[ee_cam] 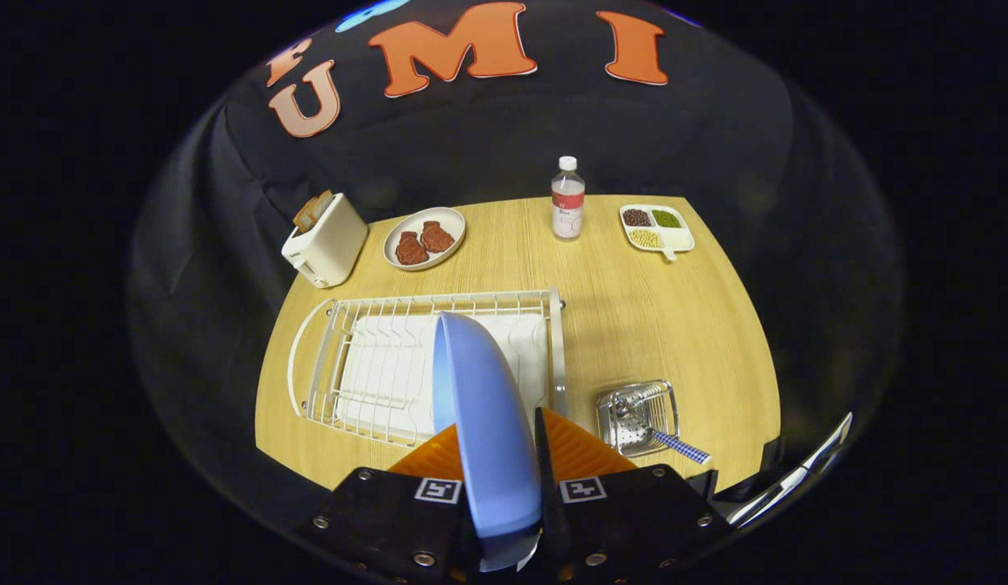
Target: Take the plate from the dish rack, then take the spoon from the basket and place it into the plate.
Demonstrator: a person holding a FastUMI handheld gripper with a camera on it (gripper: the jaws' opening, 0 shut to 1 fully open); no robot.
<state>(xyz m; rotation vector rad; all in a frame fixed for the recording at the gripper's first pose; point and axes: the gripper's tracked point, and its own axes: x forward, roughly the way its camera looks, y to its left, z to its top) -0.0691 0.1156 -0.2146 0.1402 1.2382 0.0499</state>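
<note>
A light blue plate (484, 406) stands on edge between my fingers, with my gripper (497, 443) shut on its rim. It is held up over the white wire dish rack (366, 370), whose white tray lies under the wires. To the right of the rack sits a small metal basket (638, 414). A spoon (654, 429) lies in it, its blue checked handle sticking out toward me over the basket's near corner.
On the wooden table (634, 317), at the far side, stand a white toaster (325, 240) with bread, a plate of brown food (424, 237), a water bottle (567, 199) and a divided dish of beans (656, 227).
</note>
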